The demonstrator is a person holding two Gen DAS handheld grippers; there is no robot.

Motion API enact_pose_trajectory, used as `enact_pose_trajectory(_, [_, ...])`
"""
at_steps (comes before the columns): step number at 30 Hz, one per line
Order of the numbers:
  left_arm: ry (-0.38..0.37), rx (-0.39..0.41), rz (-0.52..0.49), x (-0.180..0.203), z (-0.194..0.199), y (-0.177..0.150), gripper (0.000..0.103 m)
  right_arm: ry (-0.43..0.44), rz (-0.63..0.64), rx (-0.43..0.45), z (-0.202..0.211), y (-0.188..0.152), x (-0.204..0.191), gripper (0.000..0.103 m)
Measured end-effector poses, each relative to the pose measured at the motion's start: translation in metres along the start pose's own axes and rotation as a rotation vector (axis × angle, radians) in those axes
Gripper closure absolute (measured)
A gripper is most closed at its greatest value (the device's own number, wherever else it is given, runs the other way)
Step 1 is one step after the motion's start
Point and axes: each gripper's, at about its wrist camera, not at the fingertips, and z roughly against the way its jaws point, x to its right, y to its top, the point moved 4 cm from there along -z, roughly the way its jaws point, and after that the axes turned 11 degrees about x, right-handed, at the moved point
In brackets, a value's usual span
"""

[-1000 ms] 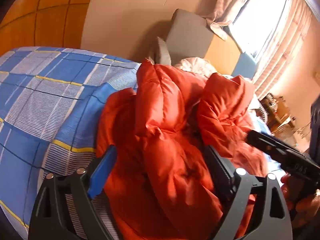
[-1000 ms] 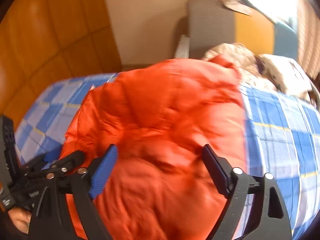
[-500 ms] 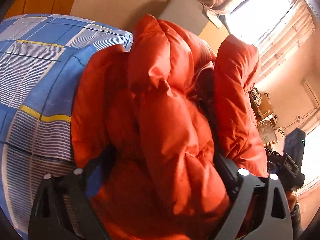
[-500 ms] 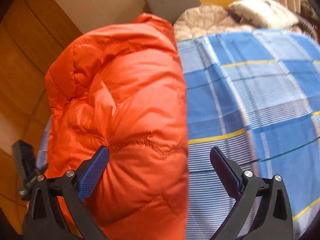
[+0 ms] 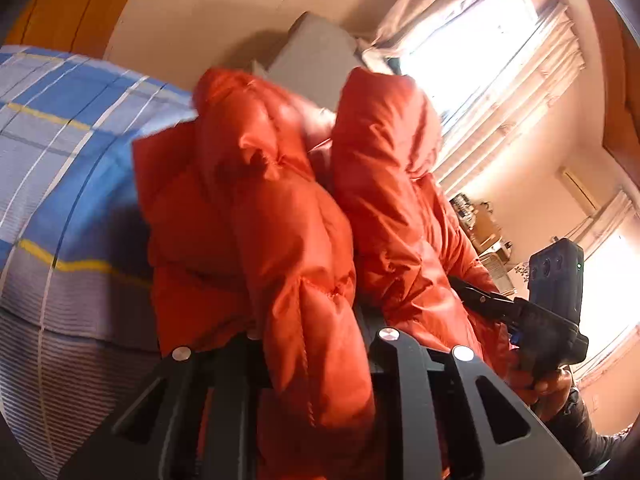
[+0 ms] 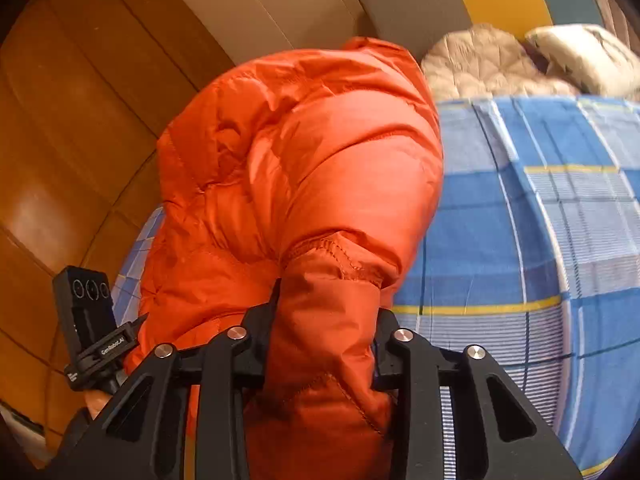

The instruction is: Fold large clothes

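An orange puffer jacket [image 5: 280,216] is bunched in thick folds and held up over the bed. My left gripper [image 5: 316,336] is shut on a fold of it; its fingertips are buried in the fabric. The right gripper's body and the hand holding it show at the right of the left wrist view [image 5: 532,320]. In the right wrist view the jacket [image 6: 304,168] fills the middle, and my right gripper [image 6: 324,328] is shut on a stitched edge of it. The left gripper's body shows at the lower left there [image 6: 96,328].
The bed has a blue checked sheet [image 6: 540,220] with yellow lines. A beige quilt [image 6: 480,64] and a pillow [image 6: 584,56] lie at its head by a grey, yellow and blue headboard [image 6: 420,4]. A wooden wall panel [image 6: 72,128] stands left. A curtained window [image 5: 480,64] is behind.
Both grippers have closed on the jacket; a second ago both stood open around it. The jacket has been gathered and raised off the sheet.
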Motion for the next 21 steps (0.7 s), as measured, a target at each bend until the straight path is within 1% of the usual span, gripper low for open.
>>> enact_pose_trajectory(2, [-0.023,0.009,-0.016,0.014,0.000,0.003,0.085,-0.008,0.018,0.029,0.014,0.005,-0.003,0.074])
enact_pose_trajectory(5, [-0.071,0.006,-0.055,0.048,-0.010,0.008,0.085,-0.028,0.043,0.078,0.042,0.016,0.002,0.075])
enact_pose_trajectory(8, [-0.125,0.001,-0.088,0.083,-0.019,0.011,0.085,-0.048,0.051,0.124,0.070,0.033,0.022,0.076])
enact_pose_trajectory(10, [-0.160,-0.014,-0.127,0.113,-0.033,0.010,0.085,-0.070,0.049,0.144,0.089,0.040,0.036,0.076])
enact_pose_trajectory(14, [-0.194,-0.081,-0.171,0.155,-0.071,-0.005,0.085,-0.128,0.036,0.174,0.121,0.044,0.077,0.076])
enact_pose_trajectory(15, [-0.195,-0.097,-0.179,0.161,-0.078,-0.009,0.085,-0.149,0.025,0.173,0.126,0.044,0.090,0.076])
enact_pose_trajectory(18, [-0.165,-0.172,-0.201,0.174,-0.111,-0.035,0.084,-0.210,-0.002,0.144,0.127,0.038,0.126,0.076])
enact_pose_trajectory(20, [-0.114,-0.212,-0.217,0.170,-0.126,-0.050,0.083,-0.241,-0.034,0.106,0.117,0.026,0.150,0.075])
enact_pose_trajectory(21, [-0.101,-0.223,-0.217,0.167,-0.132,-0.052,0.083,-0.263,-0.034,0.084,0.112,0.018,0.158,0.073])
